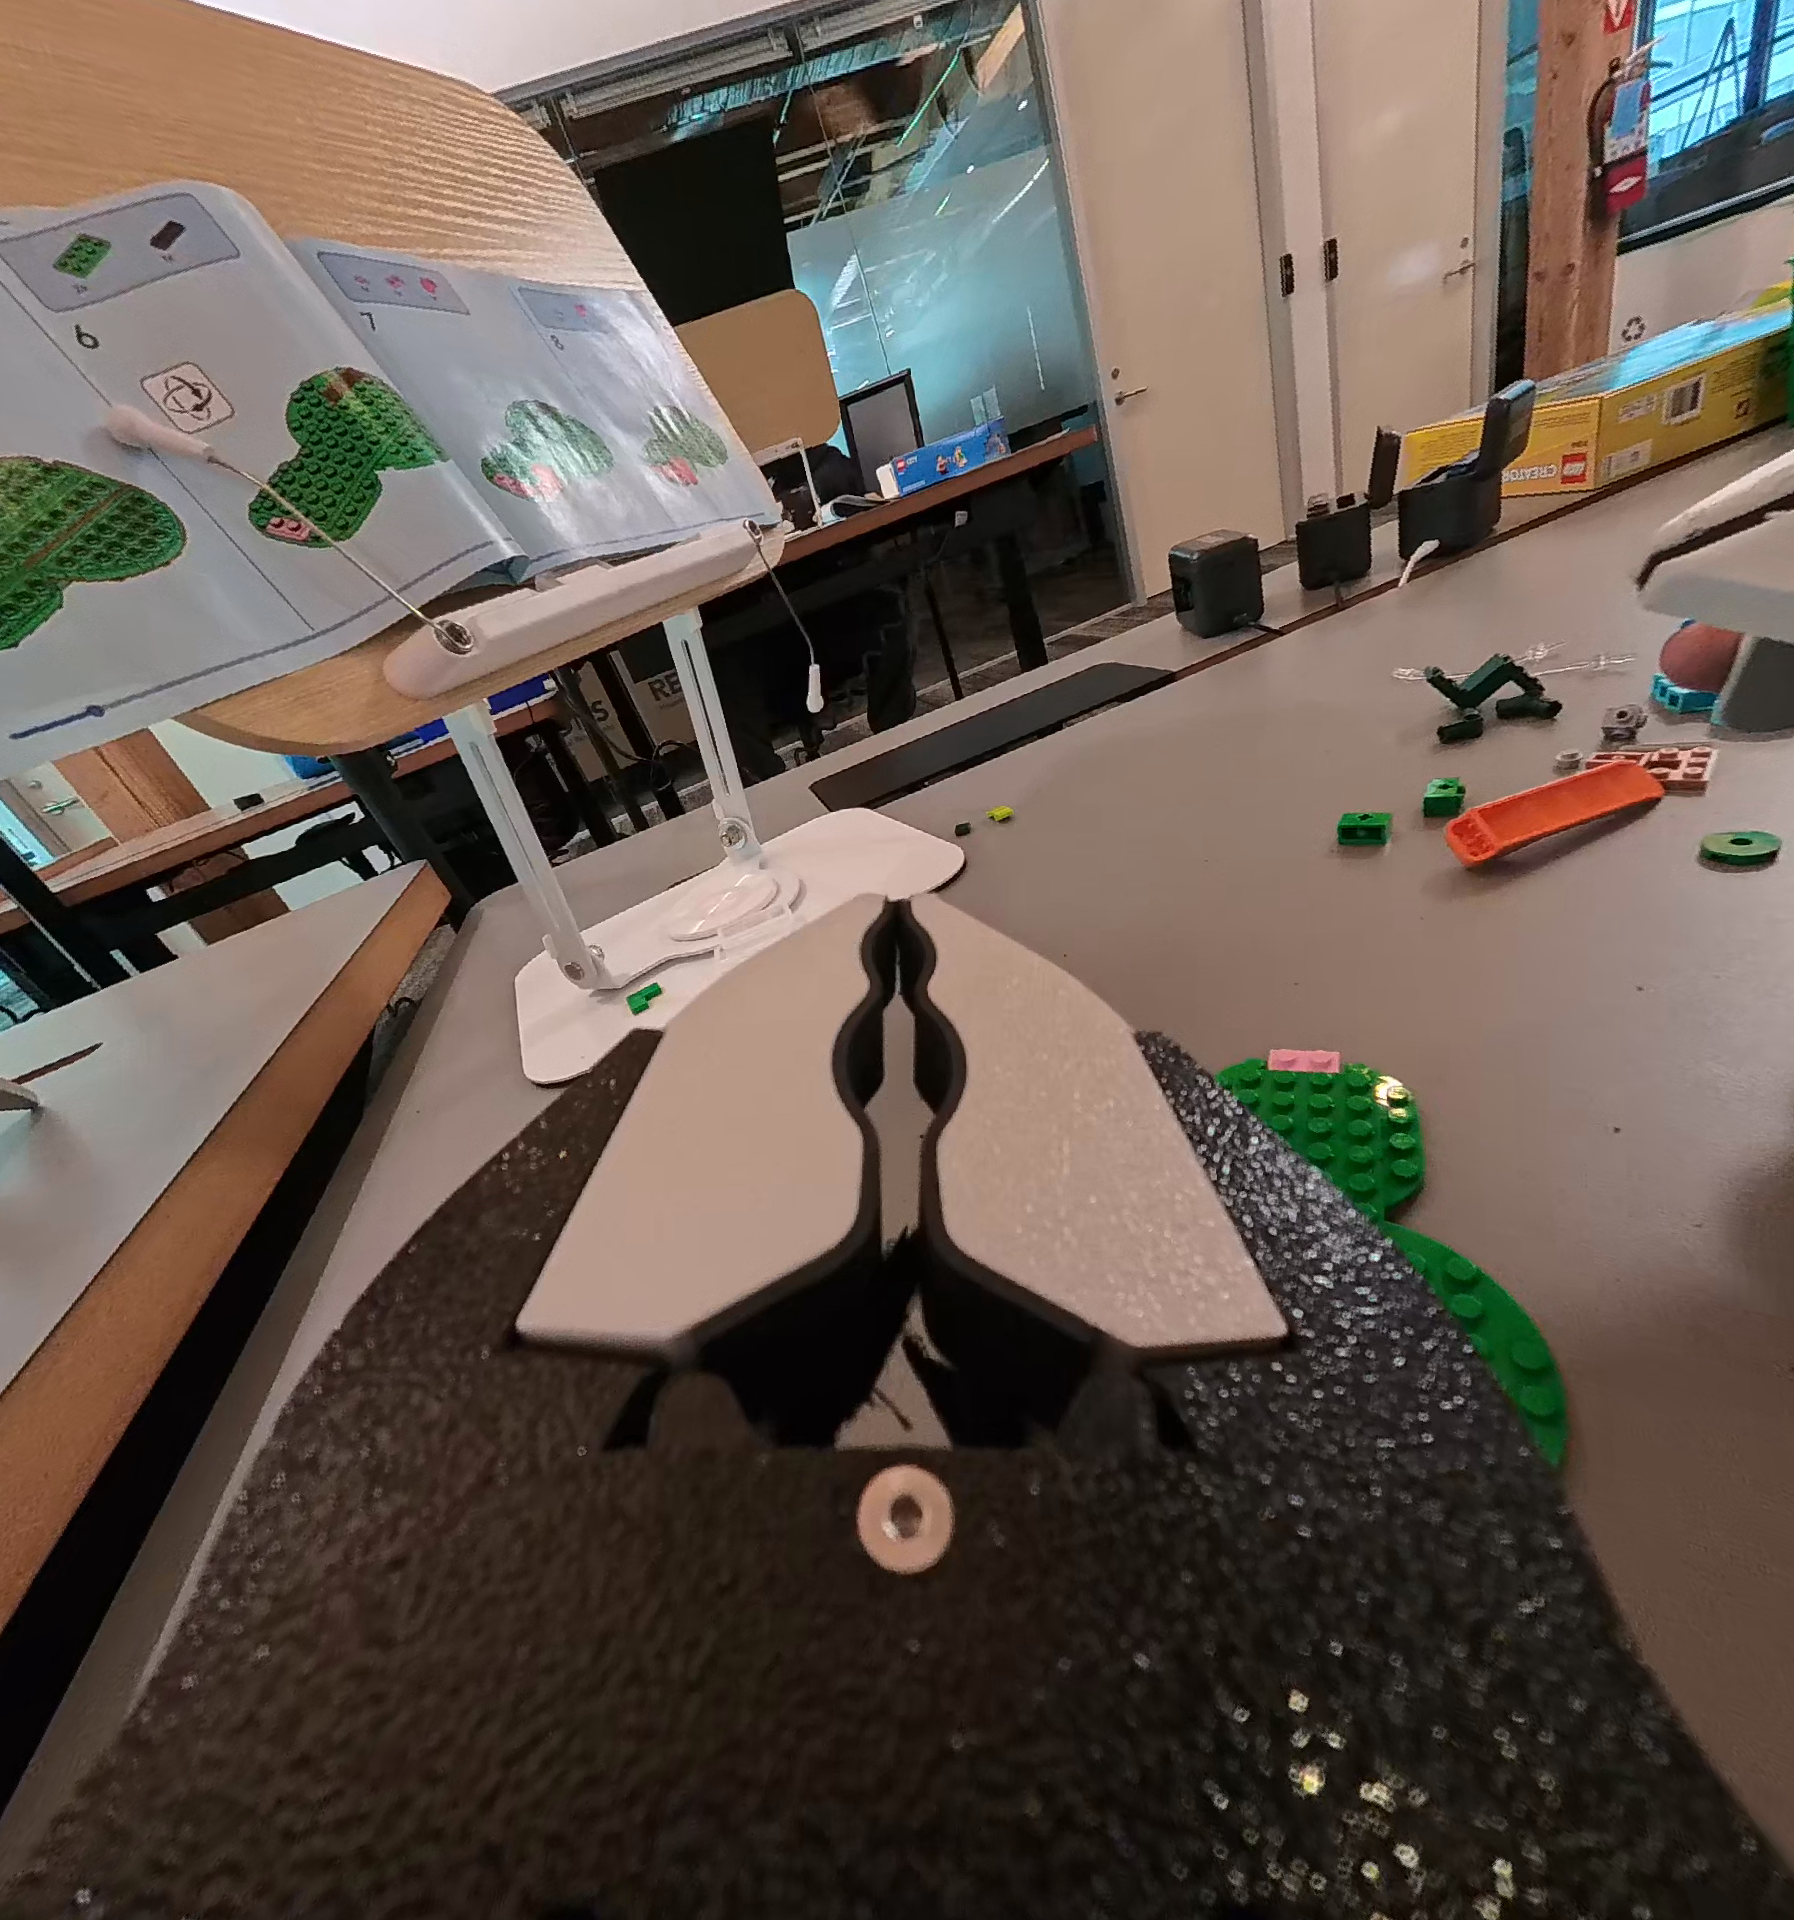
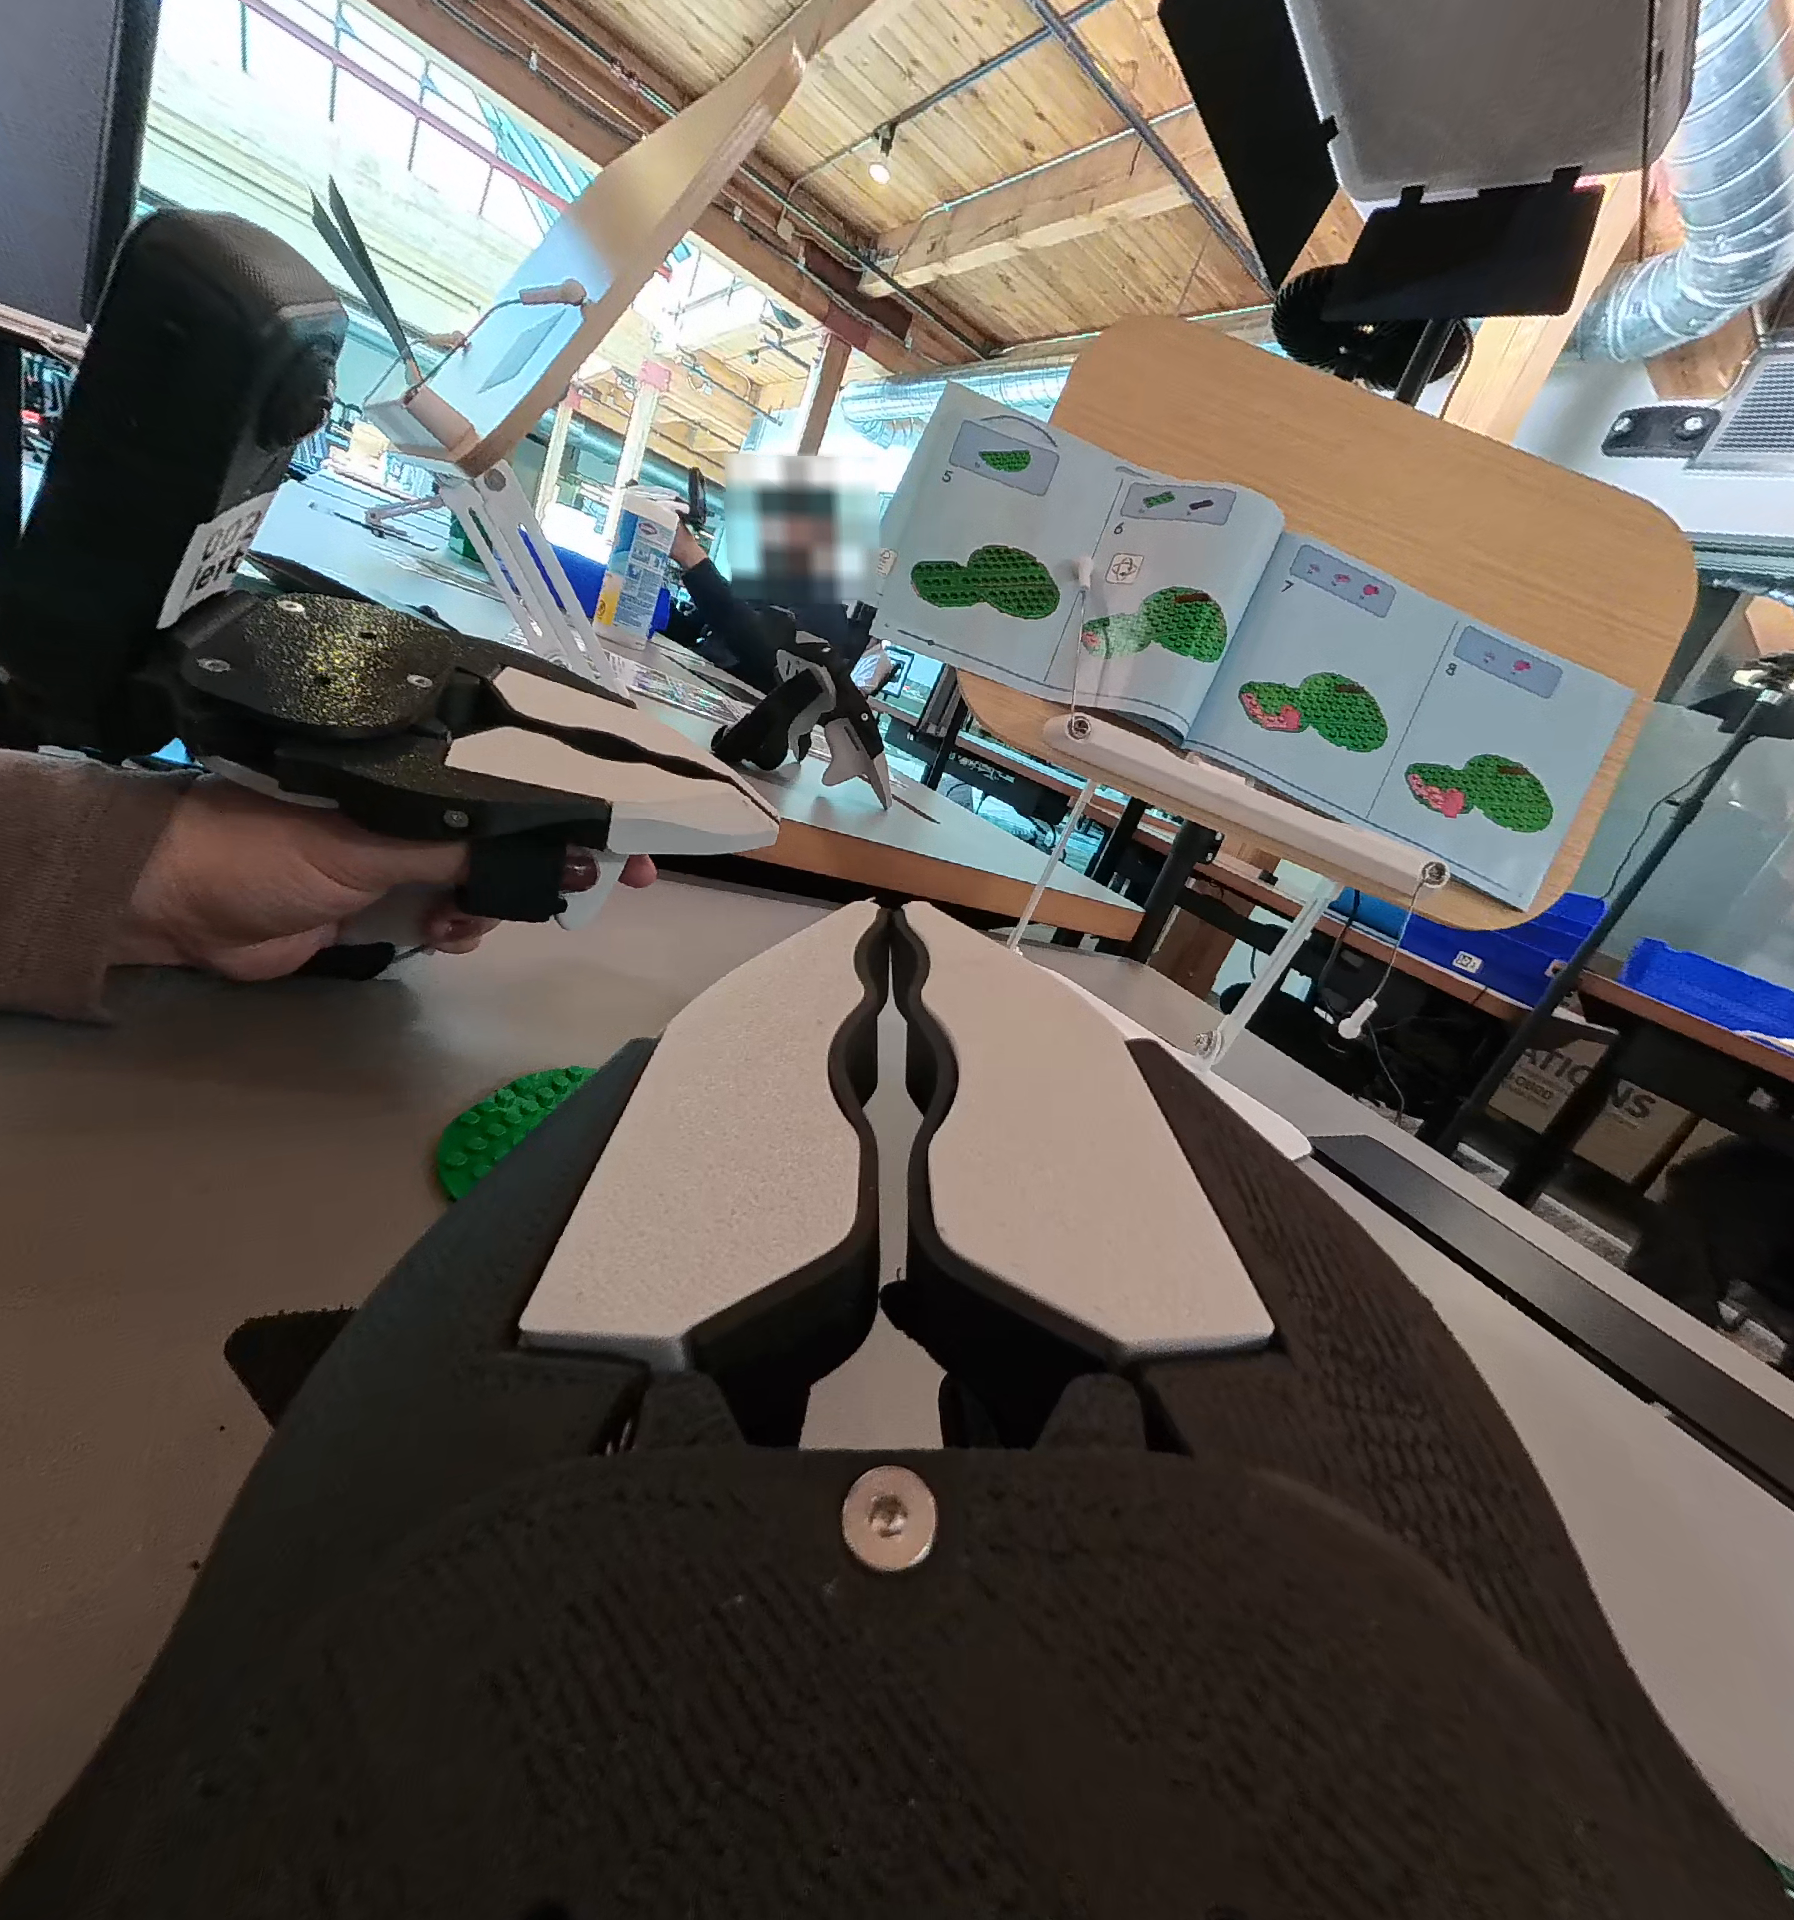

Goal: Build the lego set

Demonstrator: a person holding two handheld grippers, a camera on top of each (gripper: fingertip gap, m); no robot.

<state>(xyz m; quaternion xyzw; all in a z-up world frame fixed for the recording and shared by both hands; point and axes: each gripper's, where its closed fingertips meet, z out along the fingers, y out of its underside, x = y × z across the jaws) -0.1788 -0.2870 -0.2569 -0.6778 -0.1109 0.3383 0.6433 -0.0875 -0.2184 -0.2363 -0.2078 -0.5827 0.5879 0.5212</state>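
Both tools rest clenched and empty over the grey desk [image 1: 1288, 987].
The instruction booklet [image 2: 1236, 665] stands open on its stand; the green baseplate [image 1: 1329, 1132] lies on the desk just right of the left tool [image 1: 898, 914], left of the right tool [image 2: 891, 914]; loose bricks, including an orange separator [image 1: 1553, 821], lie farther off.

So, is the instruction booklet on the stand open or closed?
Open: the instruction booklet lies spread on the stand, two pages showing, wire clips holding them.

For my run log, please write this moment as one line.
left gripper: shut, empty | right gripper: shut, empty | green baseplate: on table, pink piece attached | loose pieces: untouched
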